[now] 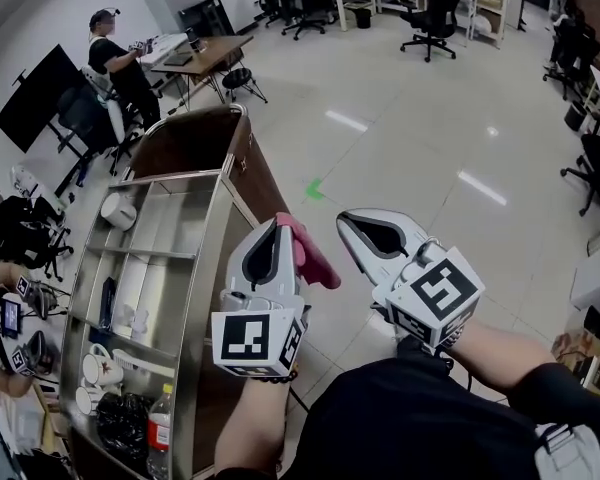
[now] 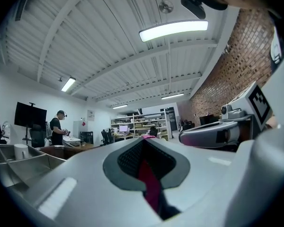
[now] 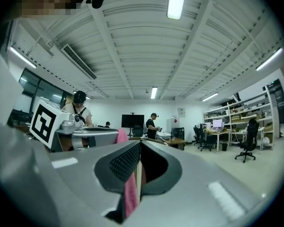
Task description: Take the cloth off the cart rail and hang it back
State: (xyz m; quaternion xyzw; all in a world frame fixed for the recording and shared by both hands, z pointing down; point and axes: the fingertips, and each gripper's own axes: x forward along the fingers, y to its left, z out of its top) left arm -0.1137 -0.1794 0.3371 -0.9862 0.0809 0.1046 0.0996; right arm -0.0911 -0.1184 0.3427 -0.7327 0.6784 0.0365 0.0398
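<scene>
We see the cart (image 1: 216,268) at the left of the head view, a steel frame with open compartments on top. The far compartment holds a white mug (image 1: 118,211) lying against its wall. The middle one holds a dark, slim thing (image 1: 107,303) that we cannot identify. In the nearest part sit white cups (image 1: 92,370), a black bag (image 1: 123,423) and a clear bottle (image 1: 160,430) with a red cap. The picture's lower edge cuts off the bottle's base and the cart's near end.

The pink cloth (image 1: 312,256) is off the cart, held in the air just to its right, above the floor (image 1: 410,158). The left gripper (image 1: 274,228) is clenched on it. In the left gripper view a dark pink strip of cloth (image 2: 149,183) runs between the closed jaws of that gripper (image 2: 144,148). The right gripper (image 1: 352,223) is just beside the left one. In its own view its jaws (image 3: 139,148) are together, with a paler pink strip (image 3: 131,195) pinched low between them.

From the head view we cannot see where the cloth enters the right gripper. Only the fold that hangs off the left gripper towards the right one shows, and part of it is hidden behind the left gripper's body. Both gripper views are filled low down by their own grey housings, so the cart barely shows there.
</scene>
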